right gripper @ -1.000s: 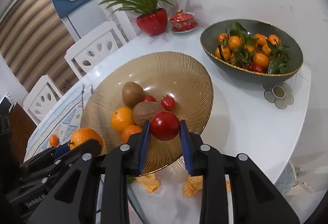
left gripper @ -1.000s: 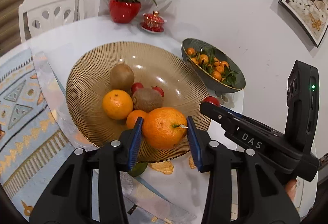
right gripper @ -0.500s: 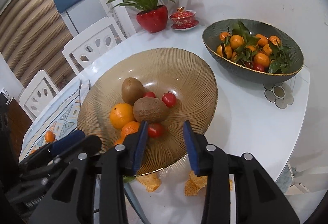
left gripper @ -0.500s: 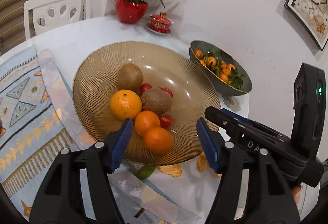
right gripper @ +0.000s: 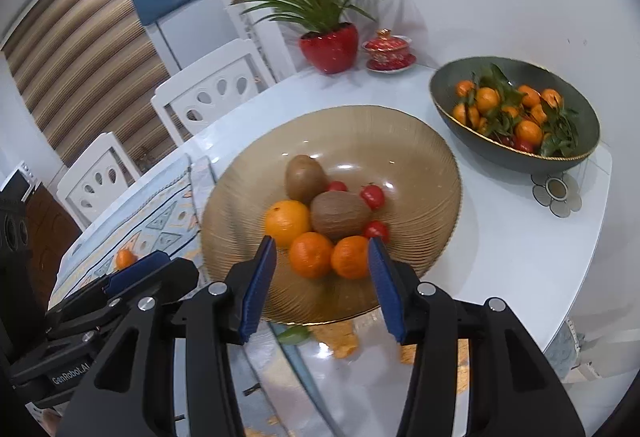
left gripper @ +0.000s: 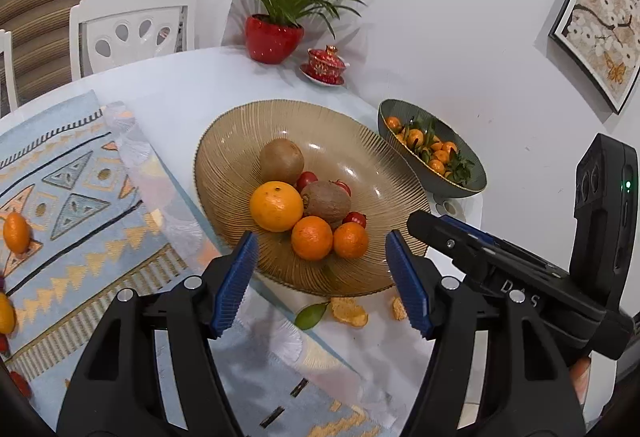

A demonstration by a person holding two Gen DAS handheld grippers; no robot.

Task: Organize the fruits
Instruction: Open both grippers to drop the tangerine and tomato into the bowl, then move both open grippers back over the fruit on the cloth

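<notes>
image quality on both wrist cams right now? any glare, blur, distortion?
Left wrist: sharp; glare spots on the amber glass bowl; fisheye bends the wall picture; soft shadow under the bowl. Right wrist: fruit such as the kiwi looks slightly blurred; bright lamp flare top left; glare on the white table; dark vignette at the corners.

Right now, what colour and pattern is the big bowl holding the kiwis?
The ribbed glass bowl is translucent amber-brown with fine radial ridges, clearest in the right wrist view.
</notes>
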